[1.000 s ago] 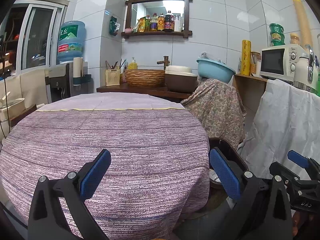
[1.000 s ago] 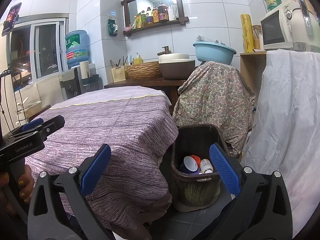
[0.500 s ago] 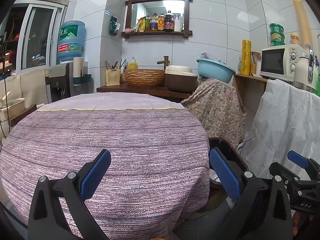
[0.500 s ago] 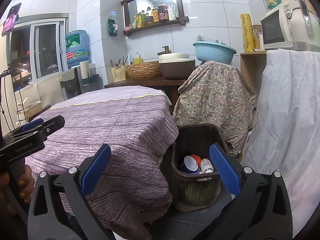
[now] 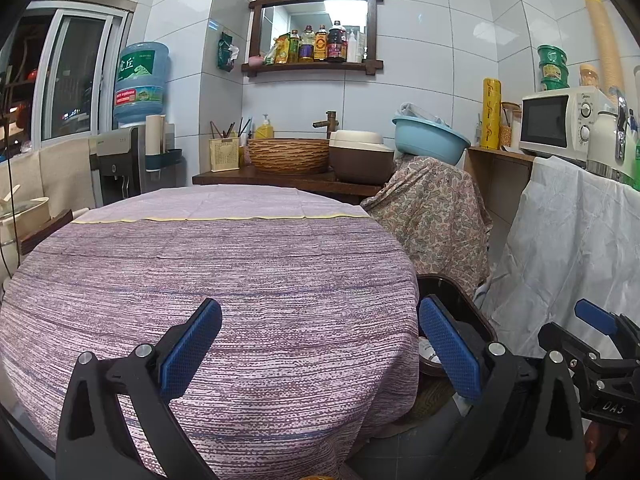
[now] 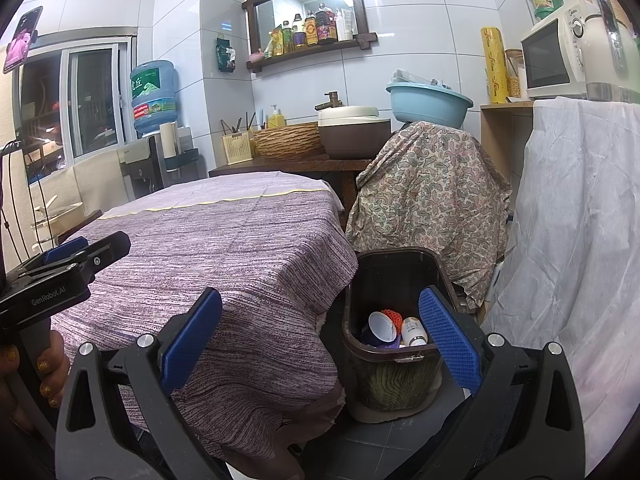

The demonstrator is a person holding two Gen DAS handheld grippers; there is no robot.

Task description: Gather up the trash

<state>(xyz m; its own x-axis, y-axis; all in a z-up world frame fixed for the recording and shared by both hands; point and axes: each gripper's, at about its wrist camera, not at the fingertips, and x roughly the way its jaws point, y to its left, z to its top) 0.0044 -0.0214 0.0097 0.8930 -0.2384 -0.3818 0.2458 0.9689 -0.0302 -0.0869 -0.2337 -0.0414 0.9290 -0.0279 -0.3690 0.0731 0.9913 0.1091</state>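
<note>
Trash bin (image 6: 394, 364) on floor beside table (image 5: 208, 280), cups inside | left gripper (image 5: 320, 348) fingers wide, empty, over table | right gripper (image 6: 320, 340) fingers wide, empty, near bin

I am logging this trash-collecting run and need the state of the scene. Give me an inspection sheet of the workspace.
Surface: table under a purple striped tablecloth, nothing on it.
Job's things: dark bin on the floor beside the table, holding a white cup, a small white bottle and something orange.
Clutter: nothing seen on the table.
Grippers: left gripper and right gripper both open, empty.
Cables: thin black wires at the far left.
Surroundings: blue basin, microwave, water jug, bottle shelf.
</note>
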